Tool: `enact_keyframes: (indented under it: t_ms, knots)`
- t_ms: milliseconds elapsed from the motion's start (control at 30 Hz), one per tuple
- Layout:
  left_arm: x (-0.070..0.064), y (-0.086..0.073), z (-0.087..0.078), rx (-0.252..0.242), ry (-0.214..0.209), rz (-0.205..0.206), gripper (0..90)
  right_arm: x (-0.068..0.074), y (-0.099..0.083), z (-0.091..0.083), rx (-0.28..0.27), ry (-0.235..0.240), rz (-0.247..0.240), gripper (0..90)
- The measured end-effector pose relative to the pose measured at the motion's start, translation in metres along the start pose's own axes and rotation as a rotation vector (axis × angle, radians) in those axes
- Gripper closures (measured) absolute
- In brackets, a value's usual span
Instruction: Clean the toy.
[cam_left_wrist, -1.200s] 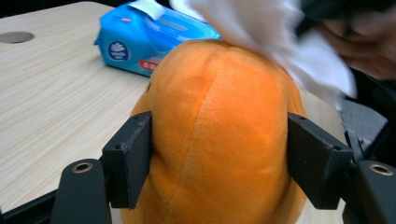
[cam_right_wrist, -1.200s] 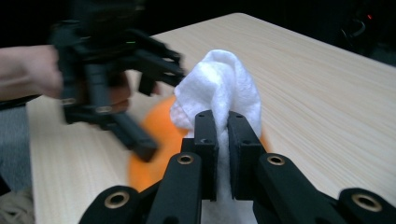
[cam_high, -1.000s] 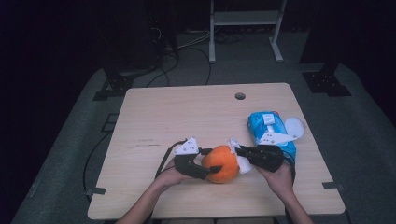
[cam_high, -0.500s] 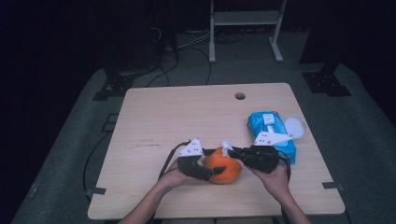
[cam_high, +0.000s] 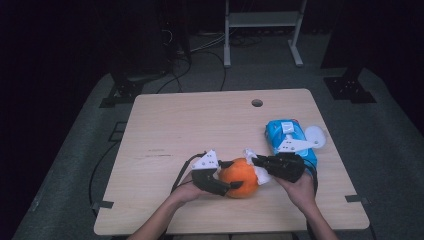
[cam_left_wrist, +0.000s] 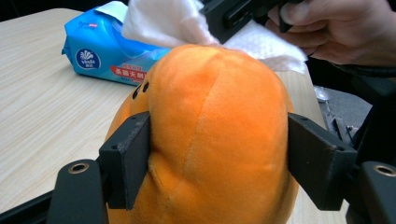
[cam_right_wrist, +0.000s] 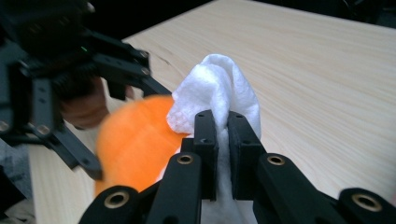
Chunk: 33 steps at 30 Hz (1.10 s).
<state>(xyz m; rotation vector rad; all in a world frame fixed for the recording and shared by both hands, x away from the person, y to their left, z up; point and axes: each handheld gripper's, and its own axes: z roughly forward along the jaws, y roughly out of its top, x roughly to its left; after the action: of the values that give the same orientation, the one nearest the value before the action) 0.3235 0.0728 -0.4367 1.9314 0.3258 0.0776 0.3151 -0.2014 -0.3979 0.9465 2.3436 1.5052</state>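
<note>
The left gripper (cam_high: 231, 176) is clamping the orange plush toy (cam_high: 240, 177) between its two jaws near the front edge of the table (cam_high: 200, 125), the soft sides bulging a little around the pads, while the right gripper (cam_high: 255, 160) is pinching a bunched white wipe (cam_right_wrist: 219, 88) with its jaws nearly closed and pressing it against the top of the toy. To wipe well, the right hand (cam_high: 300, 187) should be dragging the wipe in short, light strokes over the fabric (the blue wipe packet (cam_high: 287, 135) is lying just beyond, near the right edge), with the left grip staying firm so the toy is not rolling away under the pressure.
</note>
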Motion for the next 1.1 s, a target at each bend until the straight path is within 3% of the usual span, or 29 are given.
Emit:
enact_keyframes:
  t_ms: [133,367,467,533,633,800,967,1100]
  knots:
    - [0.001,0.0,-0.001,0.003,0.004,-0.005,27.1,-0.002,-0.002,-0.001,0.01,-0.01,0.01,82.9]
    - [-0.008,0.005,0.005,0.016,0.035,0.025,27.0,0.017,0.008,-0.001,-0.017,0.023,-0.037,82.8]
    - [-0.014,0.007,0.011,0.014,0.062,0.037,26.3,0.035,0.015,0.005,-0.021,0.076,-0.083,82.7]
    - [-0.017,0.008,0.014,0.017,0.068,0.054,26.0,0.046,0.018,0.012,0.003,0.074,-0.139,82.7]
    - [-0.019,0.009,0.015,0.021,0.069,0.062,25.7,0.052,0.018,0.018,0.031,0.057,-0.164,82.8]
    - [-0.016,0.008,0.014,0.013,0.059,0.054,26.1,0.038,0.018,0.01,0.028,0.007,-0.147,82.7]
    - [-0.011,0.006,0.011,0.008,0.058,0.035,26.1,0.019,0.011,0.0,0.017,-0.013,-0.089,82.6]
    - [-0.002,0.004,0.005,-0.004,0.062,-0.01,26.0,0.008,0.005,-0.007,0.017,-0.039,-0.052,82.7]
